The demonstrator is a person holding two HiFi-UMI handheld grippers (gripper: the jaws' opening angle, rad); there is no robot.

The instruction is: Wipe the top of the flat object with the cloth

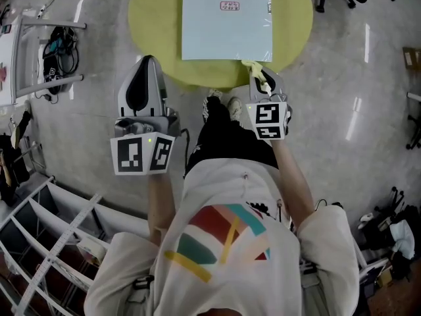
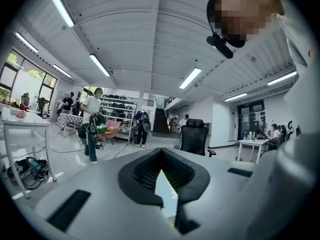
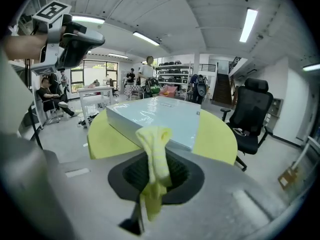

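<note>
The right gripper (image 1: 263, 87) was clamped on a yellow cloth (image 3: 154, 149) – the fabric stood up out of the closed jaws in a limp fold, with a tail hanging back over the dark pads. Its tip sat just beside the near right corner of the flat object (image 1: 227, 18), a pale blue, plastic-wrapped box lying flat on a round yellow-green table (image 1: 151, 18); I could not tell whether the cloth was touching the box. The box's top was bare and glossy. The left gripper (image 1: 150, 64) had its jaws drawn together on nothing – it was held off the table's near left edge, over the grey floor (image 1: 99, 110), well apart from the box. A black office chair (image 3: 255, 109) stood beyond the table.
</note>
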